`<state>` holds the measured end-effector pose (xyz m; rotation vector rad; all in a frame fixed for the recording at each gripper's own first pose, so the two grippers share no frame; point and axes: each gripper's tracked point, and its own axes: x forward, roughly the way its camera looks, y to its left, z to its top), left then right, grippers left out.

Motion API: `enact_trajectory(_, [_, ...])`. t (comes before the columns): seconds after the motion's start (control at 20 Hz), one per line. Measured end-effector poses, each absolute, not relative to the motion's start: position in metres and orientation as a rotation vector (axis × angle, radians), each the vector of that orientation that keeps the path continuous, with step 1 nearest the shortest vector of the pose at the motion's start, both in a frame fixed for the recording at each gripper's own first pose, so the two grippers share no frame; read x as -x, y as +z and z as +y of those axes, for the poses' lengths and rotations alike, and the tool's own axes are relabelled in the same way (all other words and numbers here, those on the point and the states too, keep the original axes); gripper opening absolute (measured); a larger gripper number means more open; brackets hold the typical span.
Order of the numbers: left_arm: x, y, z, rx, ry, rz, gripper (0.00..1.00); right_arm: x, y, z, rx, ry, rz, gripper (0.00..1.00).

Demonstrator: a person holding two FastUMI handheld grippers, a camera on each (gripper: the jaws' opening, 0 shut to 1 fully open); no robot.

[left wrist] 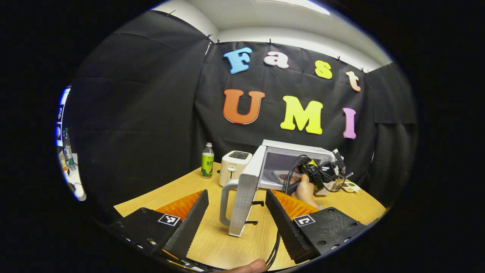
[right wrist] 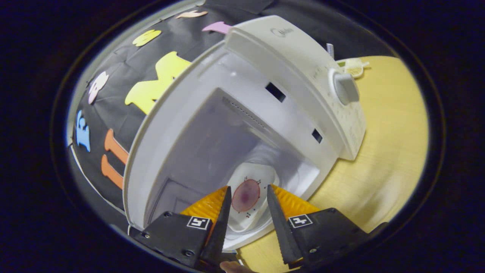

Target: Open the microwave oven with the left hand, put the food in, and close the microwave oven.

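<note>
Microwave door (left wrist: 242, 199), mid-frame, looks stiff and light; its handle (left wrist: 224, 203) suits the spread, empty left gripper (left wrist: 237, 212). Right gripper (right wrist: 248, 210) gapes around the plated food (right wrist: 246, 195), not visibly pinching

I was working in a staged recording booth, not a real kitchen. Black cloth (left wrist: 144, 113) was pinned up as the back and side walls, with a plain white ceiling (left wrist: 273, 22) showing above it at the top of the left gripper view. Kitchen props sat on a light wooden table (left wrist: 212, 235) at lower centre: a white microwave oven (left wrist: 291, 163) with its door (left wrist: 244, 197) open, a small white toaster (left wrist: 234, 167) and a green drink bottle (left wrist: 207, 161). At the far left edge, a cluttered white desk (left wrist: 75, 182) suggested an office or lab beyond.
</note>
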<state>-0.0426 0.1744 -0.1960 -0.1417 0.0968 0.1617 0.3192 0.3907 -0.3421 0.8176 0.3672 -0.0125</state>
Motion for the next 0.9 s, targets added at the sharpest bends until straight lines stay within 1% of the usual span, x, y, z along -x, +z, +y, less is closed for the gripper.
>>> enact_trajectory(0.05, [0.045,-0.195,0.178,0.144,0.165,0.092,0.93,-0.315,-0.338,0.391,-0.767,0.01,0.365,0.53])
enact_trajectory(0.1, [0.047,-0.194,0.182,0.143,0.171,0.091,0.93,-0.311,-0.335,0.393,-0.712,0.037,0.371,0.58])
enact_trajectory(0.15, [0.05,-0.192,0.185,0.142,0.176,0.085,0.93,-0.306,-0.332,0.393,-0.655,0.061,0.376,0.92])
enact_trajectory(0.2, [0.053,-0.189,0.19,0.139,0.182,0.074,0.93,-0.301,-0.33,0.393,-0.592,0.084,0.377,0.99])
enact_trajectory(0.3, [0.056,-0.185,0.198,0.131,0.191,0.056,0.93,-0.288,-0.323,0.392,-0.493,0.137,0.372,0.99])
enact_trajectory(0.45, [0.054,-0.19,0.213,0.085,0.218,0.067,0.93,-0.256,-0.305,0.382,-0.41,0.212,0.357,1.0])
enact_trajectory(0.6, [0.053,-0.192,0.225,0.043,0.241,0.075,0.93,-0.215,-0.281,0.365,-0.321,0.278,0.336,1.0])
enact_trajectory(0.65, [0.054,-0.189,0.227,0.039,0.246,0.066,0.93,-0.198,-0.268,0.361,-0.299,0.302,0.328,0.9])
enact_trajectory(0.7, [0.052,-0.186,0.23,0.036,0.251,0.062,0.93,-0.184,-0.257,0.352,-0.277,0.325,0.315,1.0])
enact_trajectory(0.85, [0.053,-0.189,0.247,0.021,0.323,0.064,0.93,-0.146,-0.224,0.318,-0.224,0.377,0.243,1.0])
enact_trajectory(0.9, [0.054,-0.187,0.249,0.017,0.34,0.06,0.91,-0.134,-0.216,0.305,-0.202,0.381,0.226,1.0])
